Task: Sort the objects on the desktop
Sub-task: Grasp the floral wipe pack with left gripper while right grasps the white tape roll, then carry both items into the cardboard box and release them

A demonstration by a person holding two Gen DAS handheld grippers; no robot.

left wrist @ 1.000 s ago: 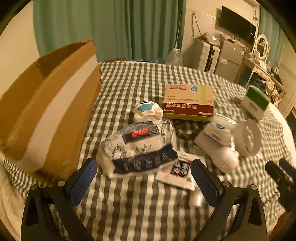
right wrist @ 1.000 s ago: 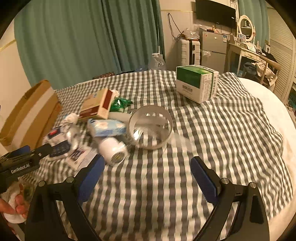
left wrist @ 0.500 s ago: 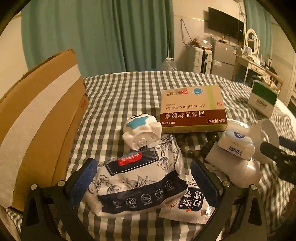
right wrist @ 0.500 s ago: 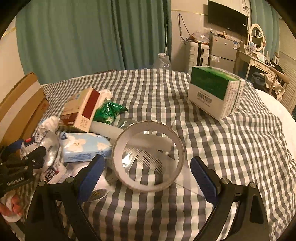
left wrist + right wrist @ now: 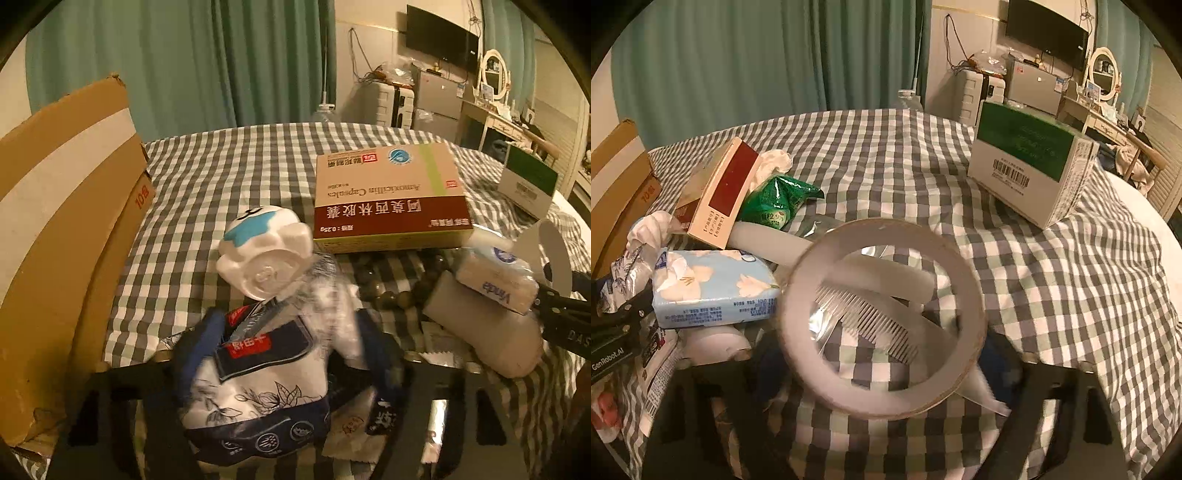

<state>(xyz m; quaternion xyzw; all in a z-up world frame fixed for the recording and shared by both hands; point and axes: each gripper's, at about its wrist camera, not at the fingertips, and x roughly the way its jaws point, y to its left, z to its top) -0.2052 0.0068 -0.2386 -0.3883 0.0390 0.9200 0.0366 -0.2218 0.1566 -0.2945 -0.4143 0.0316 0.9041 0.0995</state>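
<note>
My left gripper (image 5: 284,354) is shut on the white-and-navy wet-wipes pack (image 5: 266,387), its blue pads pressed into both sides. A white star-marked toy (image 5: 264,251) lies just beyond it, then a red-and-tan medicine box (image 5: 388,199). My right gripper (image 5: 882,365) has closed around the white tape ring (image 5: 882,343), one pad on each side; motion blur hides the contact. A white comb (image 5: 871,321) shows through the ring. A blue tissue pack (image 5: 713,288) lies left of it.
An open cardboard box (image 5: 55,229) stands at the left edge. A green-and-white carton (image 5: 1030,158) sits far right on the checked cloth (image 5: 1052,277). A green snack bag (image 5: 775,203), a white tube (image 5: 768,240), a white bottle (image 5: 491,332) and dark beads (image 5: 388,291) crowd the pile.
Both grippers moved forward and closed. The left pads came in onto the wipes pack. The right pads came in around the tape ring, which now fills the view.
</note>
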